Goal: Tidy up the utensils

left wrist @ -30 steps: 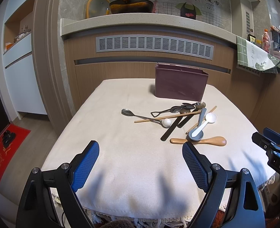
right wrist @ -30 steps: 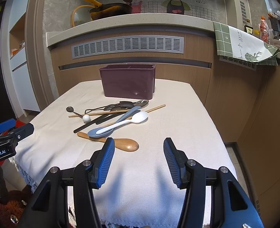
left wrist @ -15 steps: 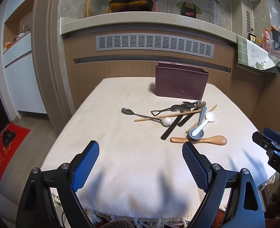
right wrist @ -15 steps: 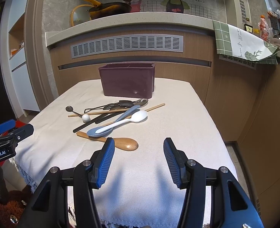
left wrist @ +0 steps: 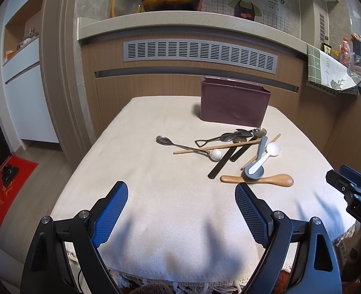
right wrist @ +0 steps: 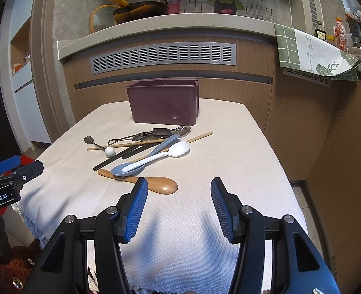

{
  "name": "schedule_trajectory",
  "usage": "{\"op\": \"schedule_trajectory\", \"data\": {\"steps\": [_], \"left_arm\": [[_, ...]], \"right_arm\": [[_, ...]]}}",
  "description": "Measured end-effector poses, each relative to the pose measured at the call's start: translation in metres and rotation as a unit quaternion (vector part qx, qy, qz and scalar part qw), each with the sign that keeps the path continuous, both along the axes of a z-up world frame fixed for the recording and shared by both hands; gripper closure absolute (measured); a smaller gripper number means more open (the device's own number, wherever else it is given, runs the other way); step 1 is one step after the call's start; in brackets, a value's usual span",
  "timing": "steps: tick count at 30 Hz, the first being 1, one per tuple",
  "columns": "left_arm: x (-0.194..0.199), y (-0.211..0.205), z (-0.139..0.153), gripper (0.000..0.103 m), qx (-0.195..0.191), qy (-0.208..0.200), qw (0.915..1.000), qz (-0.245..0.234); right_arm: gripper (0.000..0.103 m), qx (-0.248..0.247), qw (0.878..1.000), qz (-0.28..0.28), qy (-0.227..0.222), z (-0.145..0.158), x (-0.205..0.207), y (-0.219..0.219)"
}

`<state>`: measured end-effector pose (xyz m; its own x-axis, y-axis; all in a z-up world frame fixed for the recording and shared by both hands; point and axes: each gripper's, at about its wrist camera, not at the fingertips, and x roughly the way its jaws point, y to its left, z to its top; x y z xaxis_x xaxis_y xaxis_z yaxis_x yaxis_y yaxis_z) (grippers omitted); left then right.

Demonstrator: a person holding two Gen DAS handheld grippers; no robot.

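1. Left gripper [left wrist: 181, 197] hangs over the near edge of the tabletop [left wrist: 155, 196], jaws wide, nothing between the ribbed blue pads.
2. Right gripper [right wrist: 179, 193] likewise stands wide and empty, near the pile [right wrist: 143, 152] of utensils.
3. Judged from this, no sorting has begun: every utensil lies loose, so the step in hand is choosing a first pick.
4. The wooden spoon [right wrist: 155, 183] sits at the pile's near side, smooth, flat and rounded; it touches the grey spoon's bowl but is otherwise clear. A next move probably calls for lowering the right gripper around its bowl end.
5. On the pile, a glossy white spoon [right wrist: 165, 153] rests in the grey spoon [right wrist: 141, 161], both plastic-looking.
6. Further in the pile lie thin wooden chopsticks [right wrist: 136, 144], black flat handles, and crossed metal pieces.
7. Beyond the pile stands the bin [right wrist: 164, 104], a maroon rectangular plastic holder, upright; whether anything is in it I cannot tell.
8. The cloth is cream, coarse-woven, fringed.
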<state>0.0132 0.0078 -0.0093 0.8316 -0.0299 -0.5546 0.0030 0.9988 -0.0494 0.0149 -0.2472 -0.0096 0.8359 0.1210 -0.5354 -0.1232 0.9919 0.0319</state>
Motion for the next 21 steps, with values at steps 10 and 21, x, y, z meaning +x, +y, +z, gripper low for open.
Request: {"op": "schedule_trajectory", "data": {"steps": [10,21], "left_arm": [[0.039,0.001,-0.002,0.014,-0.007,0.022,0.9983,-0.053],[0.131,0.011,0.004,0.014,-0.017,0.054,0.9920,-0.113]], "right_arm": [[0.053,-0.042,0.998,0.042,0.002,-0.002,0.025,0.008],[0.054,0.013,0.991,0.081,0.105,-0.011,0.133,0.014]]}}
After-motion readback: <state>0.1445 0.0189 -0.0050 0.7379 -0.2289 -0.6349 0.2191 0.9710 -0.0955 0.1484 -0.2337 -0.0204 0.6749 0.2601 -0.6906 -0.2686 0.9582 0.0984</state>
